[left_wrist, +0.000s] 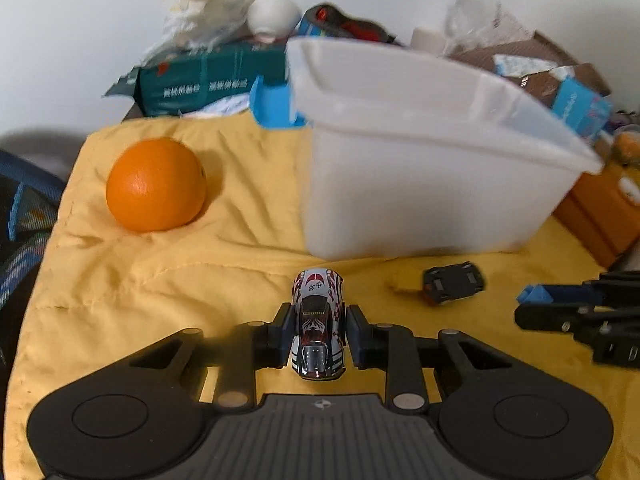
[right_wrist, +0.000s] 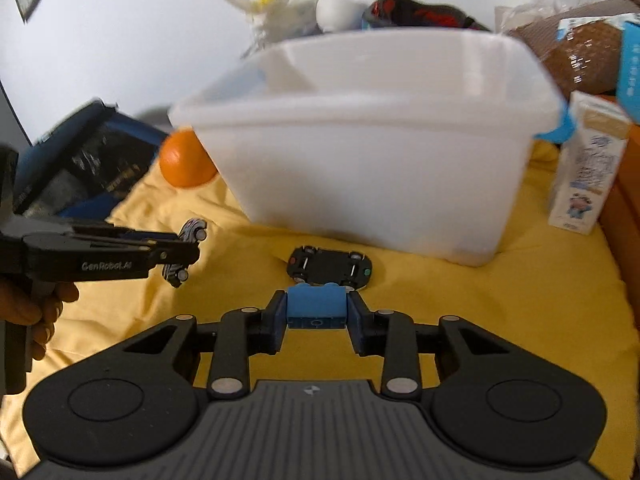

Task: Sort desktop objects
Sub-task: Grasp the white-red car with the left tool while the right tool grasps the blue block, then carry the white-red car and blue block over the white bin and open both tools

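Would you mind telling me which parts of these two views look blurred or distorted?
Left wrist view: the white bin and background clutter are smeared, the toy car between the fingers is sharp. Right wrist view: the bin's rim is blurred, the blue block is crisp; fisheye bending curves both.

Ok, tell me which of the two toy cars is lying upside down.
The black toy car in front of the white bin: its chassis and wheels face up. The white flame-painted car, between the left gripper's fingers, sits roof up.
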